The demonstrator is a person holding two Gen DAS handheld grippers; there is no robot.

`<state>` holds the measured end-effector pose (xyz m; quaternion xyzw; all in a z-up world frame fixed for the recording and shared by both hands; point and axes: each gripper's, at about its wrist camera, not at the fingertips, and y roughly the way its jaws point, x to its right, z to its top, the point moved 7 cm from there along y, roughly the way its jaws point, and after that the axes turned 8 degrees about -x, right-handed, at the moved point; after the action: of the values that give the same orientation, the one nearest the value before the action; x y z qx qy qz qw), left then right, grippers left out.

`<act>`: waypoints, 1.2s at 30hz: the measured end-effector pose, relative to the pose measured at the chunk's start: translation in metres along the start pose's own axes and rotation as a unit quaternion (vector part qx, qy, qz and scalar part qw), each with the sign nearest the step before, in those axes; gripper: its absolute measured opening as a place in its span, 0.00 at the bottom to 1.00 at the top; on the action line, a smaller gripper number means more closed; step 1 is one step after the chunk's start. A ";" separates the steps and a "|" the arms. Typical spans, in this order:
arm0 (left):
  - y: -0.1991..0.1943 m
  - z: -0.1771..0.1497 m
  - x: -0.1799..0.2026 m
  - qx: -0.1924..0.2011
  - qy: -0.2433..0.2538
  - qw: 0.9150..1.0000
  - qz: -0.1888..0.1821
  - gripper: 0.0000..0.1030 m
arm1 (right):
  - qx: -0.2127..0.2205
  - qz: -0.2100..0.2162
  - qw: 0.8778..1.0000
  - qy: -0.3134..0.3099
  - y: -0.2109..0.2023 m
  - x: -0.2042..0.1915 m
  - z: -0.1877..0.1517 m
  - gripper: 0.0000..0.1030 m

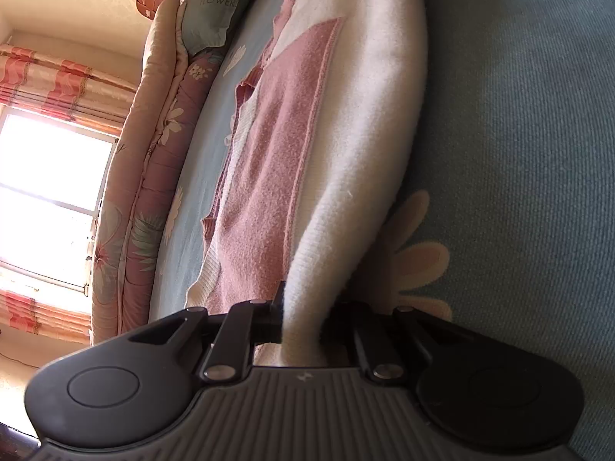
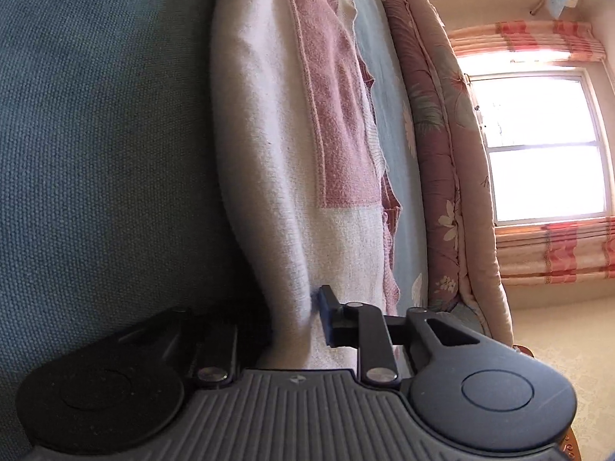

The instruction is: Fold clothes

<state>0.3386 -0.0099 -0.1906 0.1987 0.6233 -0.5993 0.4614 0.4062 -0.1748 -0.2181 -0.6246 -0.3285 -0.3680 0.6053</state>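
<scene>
- The white and pink sweater (image 1: 292, 176) lies stretched along the blue bed sheet (image 1: 519, 153), with its near white edge lifted off the sheet at both ends.
- Left tool (image 1: 303, 322) is clenched on that white edge, cloth squeezed tight between its fingers.
- Right tool (image 2: 296, 319) pinches the same edge at the other end, white knit caught between its 2 fingers.
- A floral quilt (image 2: 434, 146) sits bunched beyond the sweater, with a bright window (image 2: 538, 146) and striped curtains behind it.
</scene>
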 end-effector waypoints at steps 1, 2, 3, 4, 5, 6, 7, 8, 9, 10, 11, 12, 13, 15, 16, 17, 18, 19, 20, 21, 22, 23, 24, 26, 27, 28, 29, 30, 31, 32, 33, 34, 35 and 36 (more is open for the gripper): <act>0.000 0.000 0.000 0.000 -0.001 1.000 0.000 0.06 | 0.000 -0.004 1.000 -0.001 0.000 -0.002 0.000 0.18; 0.000 0.000 -0.001 0.000 -0.002 1.000 -0.001 0.06 | -0.001 -0.009 1.000 -0.002 0.000 -0.003 0.001 0.17; -0.001 0.000 -0.001 0.000 -0.004 1.000 -0.001 0.06 | -0.002 -0.009 1.000 -0.001 0.001 -0.003 0.001 0.17; -0.001 0.001 -0.002 0.000 -0.007 1.000 -0.001 0.06 | -0.002 -0.006 1.000 0.002 0.001 -0.002 0.001 0.17; -0.002 0.001 -0.002 -0.001 -0.008 1.000 -0.001 0.07 | -0.002 -0.004 1.000 0.003 0.002 0.000 0.001 0.17; -0.003 0.001 -0.003 -0.001 -0.008 1.000 -0.001 0.08 | -0.004 -0.002 1.000 0.002 0.001 0.000 0.001 0.17; -0.004 0.001 -0.004 -0.001 -0.007 1.000 0.000 0.08 | -0.006 -0.001 1.000 0.000 -0.001 0.001 0.001 0.15; -0.005 0.002 -0.005 -0.001 -0.004 1.000 0.000 0.08 | -0.006 0.003 1.000 0.001 -0.001 0.002 0.002 0.15; -0.006 0.002 -0.006 -0.002 0.000 1.000 0.000 0.08 | -0.006 0.009 1.000 0.004 -0.001 0.004 0.003 0.15; -0.007 0.002 -0.007 -0.001 0.003 1.000 0.001 0.08 | -0.006 0.016 1.000 0.007 -0.001 0.007 0.003 0.15; -0.008 0.002 -0.008 -0.001 0.006 1.000 0.002 0.08 | -0.005 0.022 1.000 0.010 -0.001 0.010 0.003 0.15; -0.010 0.002 -0.010 0.001 0.008 1.000 0.003 0.08 | -0.004 0.025 1.000 0.012 -0.002 0.013 0.003 0.15; -0.012 0.003 -0.012 0.002 0.010 1.000 0.004 0.08 | -0.003 0.026 1.000 0.011 -0.004 0.016 0.002 0.15; -0.016 0.003 -0.016 0.004 0.012 1.000 0.005 0.08 | -0.001 0.028 1.000 0.010 -0.007 0.021 0.001 0.14; -0.018 0.003 -0.019 0.004 0.011 1.000 0.005 0.08 | 0.002 0.029 1.000 0.010 -0.009 0.023 0.000 0.14; -0.020 0.003 -0.020 0.004 0.008 1.000 0.004 0.08 | 0.003 0.029 1.000 0.012 -0.011 0.025 0.000 0.14; -0.023 0.003 -0.022 0.004 0.005 1.000 0.003 0.08 | 0.003 0.031 0.999 0.014 -0.014 0.027 -0.001 0.14; -0.026 0.002 -0.023 0.005 0.006 1.000 0.002 0.08 | 0.002 0.035 0.999 0.015 -0.017 0.028 -0.001 0.14; -0.031 0.001 -0.023 0.006 0.009 1.000 0.001 0.08 | 0.002 0.038 0.999 0.018 -0.020 0.029 -0.002 0.14; -0.036 0.000 -0.022 0.007 0.013 1.000 -0.002 0.08 | 0.003 0.042 0.999 0.018 -0.023 0.030 -0.002 0.14; -0.041 -0.001 -0.021 0.008 0.017 1.000 -0.004 0.08 | 0.004 0.047 0.999 0.018 -0.028 0.030 -0.003 0.14; -0.046 -0.003 -0.019 0.009 0.020 1.000 -0.005 0.08 | 0.005 0.052 0.998 0.017 -0.032 0.031 -0.004 0.14; -0.052 -0.005 -0.017 0.009 0.025 1.000 -0.005 0.08 | 0.006 0.056 0.998 0.016 -0.038 0.031 -0.005 0.14; -0.065 -0.009 -0.011 0.010 0.035 0.999 -0.006 0.08 | 0.006 0.068 0.998 0.015 -0.051 0.029 -0.007 0.14; -0.073 -0.011 -0.009 0.010 0.037 0.999 -0.007 0.08 | 0.006 0.074 0.997 0.015 -0.058 0.029 -0.007 0.14; -0.081 -0.014 -0.007 0.009 0.039 0.999 -0.009 0.08 | 0.006 0.079 0.997 0.014 -0.066 0.028 -0.008 0.14; -0.088 -0.016 -0.004 0.009 0.041 0.999 -0.011 0.08 | 0.006 0.085 0.996 0.014 -0.073 0.027 -0.009 0.14; -0.096 -0.019 -0.001 0.009 0.045 0.999 -0.012 0.08 | 0.006 0.088 0.996 0.012 -0.081 0.025 -0.009 0.14; -0.105 -0.021 0.002 0.009 0.048 0.999 -0.013 0.08 | 0.006 0.091 0.996 0.010 -0.090 0.023 -0.010 0.14; -0.114 -0.024 0.006 0.009 0.051 0.999 -0.015 0.08 | 0.006 0.094 0.996 0.009 -0.099 0.021 -0.011 0.14; -0.123 -0.027 0.009 0.010 0.054 0.998 -0.015 0.08 | 0.006 0.097 0.995 0.008 -0.108 0.018 -0.012 0.14; -0.130 -0.031 0.013 0.011 0.055 0.998 -0.016 0.08 | 0.006 0.099 0.995 0.008 -0.117 0.016 -0.013 0.14; -0.137 -0.034 0.016 0.012 0.055 0.998 -0.018 0.08 | 0.007 0.102 0.995 0.009 -0.125 0.012 -0.014 0.14; -0.145 -0.038 0.020 0.012 0.055 0.998 -0.021 0.08 | 0.007 0.104 0.994 0.010 -0.134 0.009 -0.015 0.14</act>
<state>0.1995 -0.0105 -0.1308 0.2237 0.6445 -0.6047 0.4111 0.2953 -0.1831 -0.1421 -0.6478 -0.2578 -0.3068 0.6479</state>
